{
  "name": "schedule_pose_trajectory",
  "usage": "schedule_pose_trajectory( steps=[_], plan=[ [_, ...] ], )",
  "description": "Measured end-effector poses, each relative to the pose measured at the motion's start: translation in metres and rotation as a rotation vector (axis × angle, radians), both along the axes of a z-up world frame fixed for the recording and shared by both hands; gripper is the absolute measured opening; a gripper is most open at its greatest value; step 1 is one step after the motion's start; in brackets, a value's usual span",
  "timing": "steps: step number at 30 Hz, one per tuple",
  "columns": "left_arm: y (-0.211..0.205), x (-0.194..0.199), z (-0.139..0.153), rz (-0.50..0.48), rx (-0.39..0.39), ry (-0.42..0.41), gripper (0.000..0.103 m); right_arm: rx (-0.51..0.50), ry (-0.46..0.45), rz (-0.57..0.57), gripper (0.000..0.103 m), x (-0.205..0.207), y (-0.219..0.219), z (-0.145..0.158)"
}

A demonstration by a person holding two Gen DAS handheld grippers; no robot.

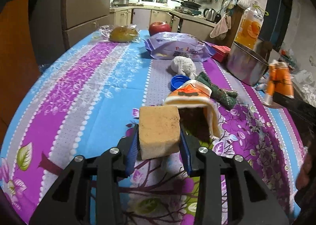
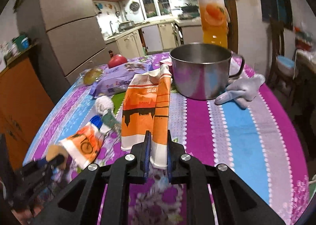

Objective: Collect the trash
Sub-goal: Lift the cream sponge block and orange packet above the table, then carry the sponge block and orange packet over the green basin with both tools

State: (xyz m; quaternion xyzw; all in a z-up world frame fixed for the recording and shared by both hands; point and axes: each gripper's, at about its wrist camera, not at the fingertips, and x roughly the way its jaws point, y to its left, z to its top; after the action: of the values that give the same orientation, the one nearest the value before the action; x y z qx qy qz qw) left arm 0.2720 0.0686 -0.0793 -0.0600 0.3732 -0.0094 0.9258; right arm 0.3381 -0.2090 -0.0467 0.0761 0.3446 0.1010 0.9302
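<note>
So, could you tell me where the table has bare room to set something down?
Free: the cloth's left stripes beside the blue cap, and the near right stripes before the steel pot. Crowded: the middle, around the purple bag.

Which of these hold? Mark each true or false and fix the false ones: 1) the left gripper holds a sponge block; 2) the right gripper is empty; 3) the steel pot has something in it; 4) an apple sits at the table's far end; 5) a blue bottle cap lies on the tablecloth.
1) True. The left gripper is clamped on the tan sponge block.
2) False. The right gripper is shut on an orange-and-white paper bag.
3) False. The steel pot looks empty inside.
4) True. The red apple sits at the far end, behind the purple snack bag.
5) True. The blue bottle cap lies beside a second orange bag.
</note>
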Motion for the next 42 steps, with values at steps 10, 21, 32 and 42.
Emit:
schedule_pose_trajectory(
  steps=[10,21,32,42],
  plan=[
    [0.003,-0.030,0.010,0.050,0.048,-0.046,0.036,-0.073,-0.058,0.045,0.014,-0.066,0.008,0.000],
    [-0.034,-0.064,0.038,-0.039,0.033,-0.155,0.036,-0.124,-0.128,0.031,0.014,-0.127,0.004,0.013],
    [-0.088,-0.093,0.064,-0.147,0.021,-0.242,0.036,-0.169,-0.189,-0.027,0.014,-0.175,-0.019,0.026],
    [-0.127,-0.106,0.074,-0.204,0.043,-0.267,0.036,-0.183,-0.223,-0.070,0.014,-0.197,-0.038,0.041]
  ],
)
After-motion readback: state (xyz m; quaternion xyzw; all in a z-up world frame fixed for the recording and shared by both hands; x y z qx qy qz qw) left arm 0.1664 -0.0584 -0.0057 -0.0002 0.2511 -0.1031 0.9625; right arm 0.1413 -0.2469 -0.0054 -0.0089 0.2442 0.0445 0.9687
